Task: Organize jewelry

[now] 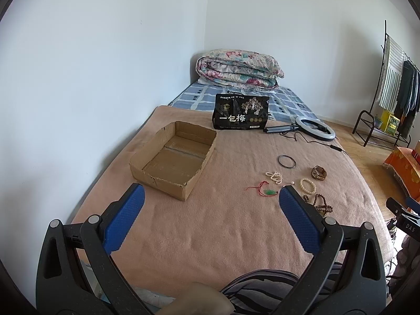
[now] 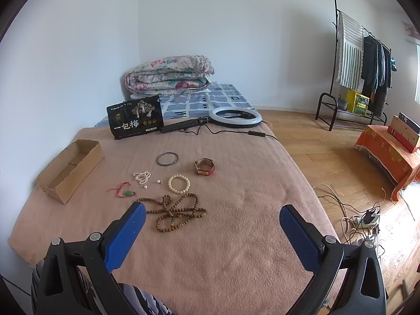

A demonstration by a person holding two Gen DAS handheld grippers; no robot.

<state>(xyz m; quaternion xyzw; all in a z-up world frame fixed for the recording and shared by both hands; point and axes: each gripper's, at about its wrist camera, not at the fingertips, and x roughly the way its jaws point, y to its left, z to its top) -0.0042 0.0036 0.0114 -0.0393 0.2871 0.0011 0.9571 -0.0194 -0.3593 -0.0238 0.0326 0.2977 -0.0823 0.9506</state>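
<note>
Jaws wide above pink blanket [image 2: 236,183]

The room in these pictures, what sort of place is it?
Most likely a bedroom in a home. A bed under a pinkish-brown blanket carries a folded floral quilt at its far end, and a clothes rack hung with garments stands on the wooden floor.

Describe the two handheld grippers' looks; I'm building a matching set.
Both the left gripper and right gripper match: black plastic frames with triangular cutouts and silver rivets, and blue textured pads on the fingers.
</note>
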